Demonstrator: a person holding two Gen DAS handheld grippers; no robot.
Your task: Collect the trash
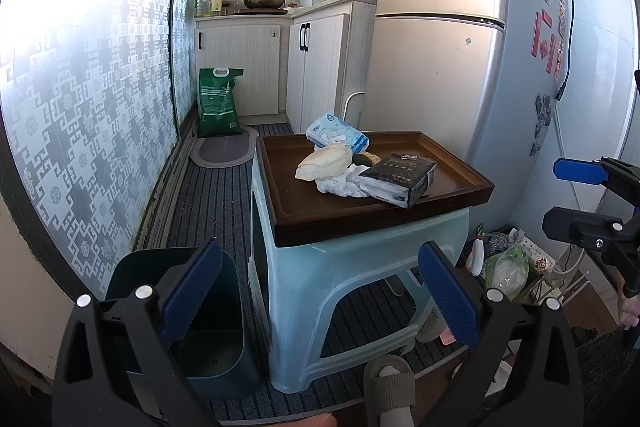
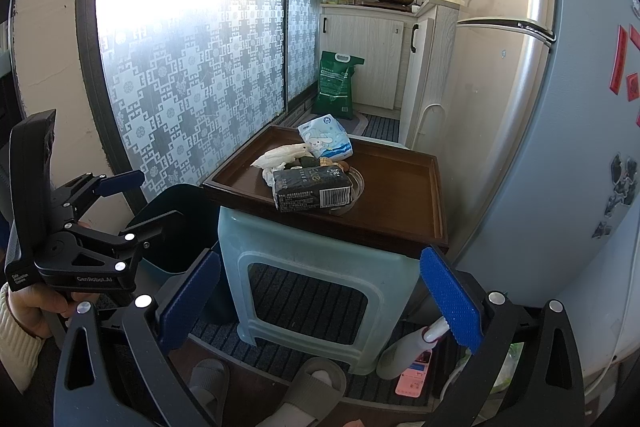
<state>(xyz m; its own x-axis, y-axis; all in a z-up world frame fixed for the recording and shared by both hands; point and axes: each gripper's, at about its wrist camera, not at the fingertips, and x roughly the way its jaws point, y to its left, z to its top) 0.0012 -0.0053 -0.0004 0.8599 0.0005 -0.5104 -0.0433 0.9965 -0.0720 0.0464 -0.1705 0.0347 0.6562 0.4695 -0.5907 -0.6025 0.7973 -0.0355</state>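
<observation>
Right on the brown tray (image 1: pixel 460 183) sits a small pile of trash. One black packet (image 1: pixel 400 177) with a white barcode lies at the front; its small print is too tiny to read. Beside it is one crumpled white tissue (image 1: pixel 340 185), and one cream-white wrapper (image 1: pixel 320 163) touches that. One blue and white tissue pack (image 1: pixel 338 137) with a cartoon bunny stands at the back of the pile. A few small dark and tan bits (image 1: pixel 366 159) hide in the middle; I cannot tell what they are.

The tray rests on one pale green plastic stool (image 1: pixel 320 291). One dark green bin (image 1: pixel 208 331) stands on the floor just beside the stool, under the left gripper (image 1: pixel 320 295).

The left gripper hangs low and in front of the stool, well apart from the pile, with its two blue pads wide apart and nothing between them. The right gripper (image 2: pixel 316 301) is also low, in front of the stool and away from the trash, with its pads spread wide and nothing held. In the right wrist view, the left gripper's body reads "GenRobot.AI".

One big fridge (image 1: pixel 440 47) stands behind the tray. One green sack (image 1: pixel 219 103) leans by the white cupboards (image 1: pixel 240 67). Two grey slippers (image 2: pixel 312 387) show at the bottom of the right wrist view.
</observation>
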